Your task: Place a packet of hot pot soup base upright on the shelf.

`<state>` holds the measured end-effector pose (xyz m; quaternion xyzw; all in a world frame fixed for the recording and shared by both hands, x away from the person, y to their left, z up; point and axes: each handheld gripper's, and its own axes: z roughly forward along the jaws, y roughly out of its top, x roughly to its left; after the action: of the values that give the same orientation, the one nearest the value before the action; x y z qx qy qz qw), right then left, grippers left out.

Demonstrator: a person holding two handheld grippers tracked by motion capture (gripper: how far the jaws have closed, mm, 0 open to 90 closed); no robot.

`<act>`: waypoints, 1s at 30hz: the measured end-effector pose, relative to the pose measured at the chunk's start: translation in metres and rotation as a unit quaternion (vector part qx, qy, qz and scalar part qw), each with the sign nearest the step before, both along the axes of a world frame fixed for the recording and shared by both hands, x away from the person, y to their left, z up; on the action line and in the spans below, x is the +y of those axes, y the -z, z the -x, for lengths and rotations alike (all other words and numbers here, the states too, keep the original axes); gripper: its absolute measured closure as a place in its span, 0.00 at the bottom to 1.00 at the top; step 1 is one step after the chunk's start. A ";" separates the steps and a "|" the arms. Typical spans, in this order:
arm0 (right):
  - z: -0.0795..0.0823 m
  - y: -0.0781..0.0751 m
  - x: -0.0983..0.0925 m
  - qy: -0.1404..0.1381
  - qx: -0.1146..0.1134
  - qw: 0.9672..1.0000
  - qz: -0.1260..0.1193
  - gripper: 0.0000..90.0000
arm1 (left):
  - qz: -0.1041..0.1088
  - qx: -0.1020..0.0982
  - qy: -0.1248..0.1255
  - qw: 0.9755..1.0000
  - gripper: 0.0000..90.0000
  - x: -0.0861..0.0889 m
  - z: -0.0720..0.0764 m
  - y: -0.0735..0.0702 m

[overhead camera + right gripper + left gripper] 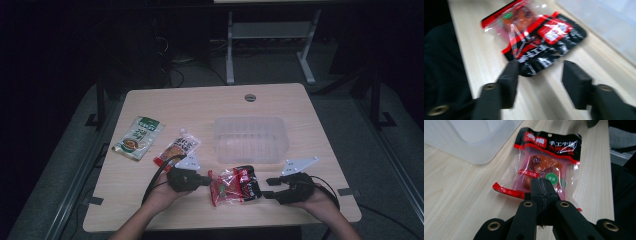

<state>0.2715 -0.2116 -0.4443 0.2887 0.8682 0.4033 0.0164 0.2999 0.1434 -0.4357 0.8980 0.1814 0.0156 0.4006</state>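
Red-black clear snack pouch [547, 162] lying flat, crinkled.

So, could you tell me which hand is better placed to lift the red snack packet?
Left: its tongs look shut on the red snack packet; the right tongs stand open, just short.

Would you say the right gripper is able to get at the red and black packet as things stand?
Probably yes. The right gripper is open, and the black end of the packet lies flat on the table just ahead of its jaws with nothing between. The left gripper, shut, sits at the packet's opposite end.
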 end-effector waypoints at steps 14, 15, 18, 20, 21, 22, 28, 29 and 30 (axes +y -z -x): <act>-0.005 0.005 0.000 0.030 0.008 1.000 0.005 0.26 | -0.030 -0.002 0.003 1.000 1.00 -0.008 -0.004 0.013; -0.005 0.005 0.000 0.031 0.009 0.999 0.005 0.26 | -0.031 -0.001 0.003 1.000 1.00 -0.008 -0.004 0.014; -0.006 0.005 0.001 0.028 0.011 1.000 0.003 0.24 | -0.036 0.003 0.006 0.999 1.00 -0.008 -0.005 0.016; -0.005 0.004 0.003 0.025 0.006 1.000 0.005 0.23 | -0.040 0.006 0.007 0.999 1.00 -0.008 -0.005 0.017; -0.005 0.003 0.003 0.025 0.006 1.000 0.004 0.22 | -0.041 0.006 0.006 0.999 1.00 -0.008 -0.005 0.018; -0.006 0.002 0.003 0.022 0.005 1.000 0.000 0.22 | -0.041 0.006 0.006 0.999 1.00 -0.008 -0.005 0.018; -0.006 -0.002 0.004 0.023 0.006 1.000 -0.016 0.20 | -0.047 0.012 0.006 0.999 1.00 -0.009 -0.006 0.022; -0.006 -0.003 0.005 0.020 0.008 0.999 -0.025 0.20 | -0.047 0.015 0.005 0.999 1.00 -0.009 -0.006 0.023; -0.006 -0.004 0.005 0.021 0.008 0.999 -0.030 0.20 | -0.049 0.015 0.006 0.999 1.00 -0.009 -0.006 0.023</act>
<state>0.2772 -0.2066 -0.4404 0.3102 0.8497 0.4262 0.0094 0.3055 0.1346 -0.4585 0.9177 0.1814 0.0084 0.3534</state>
